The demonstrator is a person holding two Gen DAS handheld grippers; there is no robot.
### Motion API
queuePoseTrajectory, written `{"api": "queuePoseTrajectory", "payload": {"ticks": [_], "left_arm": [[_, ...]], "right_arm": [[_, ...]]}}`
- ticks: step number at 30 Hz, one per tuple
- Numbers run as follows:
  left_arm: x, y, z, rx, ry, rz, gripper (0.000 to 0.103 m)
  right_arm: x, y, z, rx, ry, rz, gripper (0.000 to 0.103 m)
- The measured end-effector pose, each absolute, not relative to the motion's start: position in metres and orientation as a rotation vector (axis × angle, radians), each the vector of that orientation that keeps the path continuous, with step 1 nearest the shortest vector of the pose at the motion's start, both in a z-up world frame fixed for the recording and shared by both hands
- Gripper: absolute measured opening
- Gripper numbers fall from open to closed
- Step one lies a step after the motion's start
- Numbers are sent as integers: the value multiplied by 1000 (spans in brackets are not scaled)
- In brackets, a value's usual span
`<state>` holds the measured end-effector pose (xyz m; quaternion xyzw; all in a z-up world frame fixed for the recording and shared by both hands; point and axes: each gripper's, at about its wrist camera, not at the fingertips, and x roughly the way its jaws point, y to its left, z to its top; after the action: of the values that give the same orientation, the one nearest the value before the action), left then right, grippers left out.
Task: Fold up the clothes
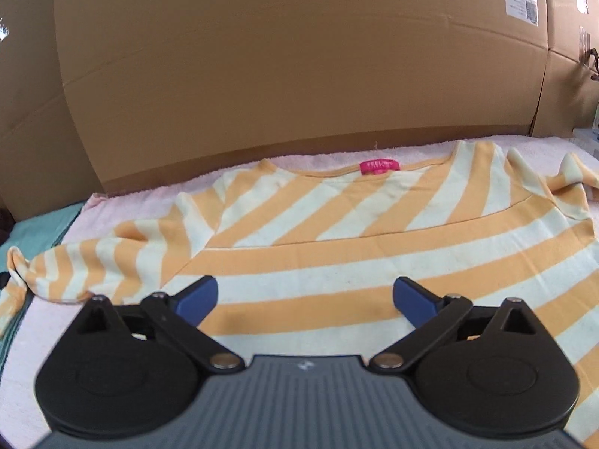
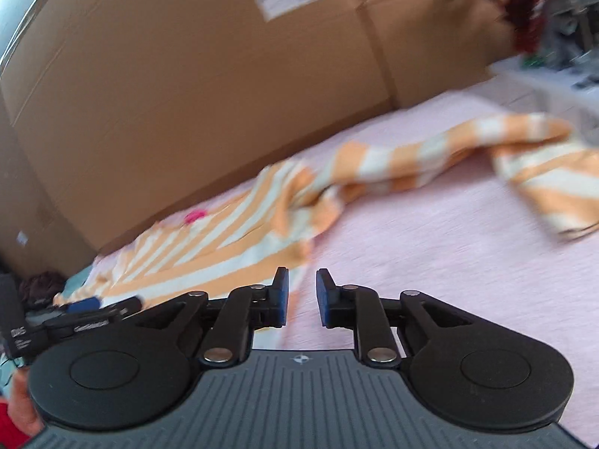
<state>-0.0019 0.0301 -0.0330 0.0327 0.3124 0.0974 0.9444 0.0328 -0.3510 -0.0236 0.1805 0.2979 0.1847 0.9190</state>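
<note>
In the left wrist view, the left gripper stands wide apart with nothing between its pads, over the striped shirt spread flat on the pink towel, its pink label at 12 o'clock. In the blurred right wrist view, the right gripper shows a narrow empty gap, the shirt lying from 9 to 2 o'clock, its sleeve bunched toward 2 o'clock before cardboard boxes.
</note>
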Motion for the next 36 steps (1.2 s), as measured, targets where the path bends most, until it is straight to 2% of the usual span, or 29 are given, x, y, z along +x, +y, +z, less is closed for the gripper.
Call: {"api": "queuePoseTrajectory", "payload": {"ticks": [4,6,9,13,16,17,19,20,21,22,23,25,26,28,30,34,36], "left_arm": [[0,30,-36,62,666,183,102],[2,30,-37,63,666,180,102],[3,31,-37,53,669,178,102],[4,33,-37,47,671,178,102],[4,33,-37,40,673,177,102],[5,34,-37,35,675,177,102],[5,35,-37,27,677,176,102],[4,35,-37,23,678,175,102],[4,34,-37,20,678,175,102],[4,34,-37,20,678,176,102],[4,33,-36,21,678,176,102],[4,32,-37,24,677,177,102],[4,32,-37,25,677,177,102],[5,33,-37,19,680,173,102],[5,34,-37,6,684,171,102],[6,37,-38,-12,688,167,102],[6,38,-38,-18,689,165,102]], "right_arm": [[22,-426,-19,364,570,117,28],[23,-446,-24,348,580,26,43],[37,-461,-32,396,585,-16,43],[77,-445,-25,193,578,3,47],[114,-424,-29,-21,580,37,63],[127,-417,-33,-101,584,36,67],[145,-410,-38,-191,573,62,67],[153,-414,-35,-165,579,99,52],[160,-420,-29,-108,599,134,1],[167,-426,-21,-51,604,157,8],[171,-432,-11,5,577,154,5],[184,-436,4,51,540,106,7],[192,-437,9,57,526,73,12],[210,-426,8,-17,515,14,14],[225,-407,-10,-183,561,-118,42],[210,-402,-21,-317,518,-308,45],[187,-420,-8,-183,480,-314,60]]}}
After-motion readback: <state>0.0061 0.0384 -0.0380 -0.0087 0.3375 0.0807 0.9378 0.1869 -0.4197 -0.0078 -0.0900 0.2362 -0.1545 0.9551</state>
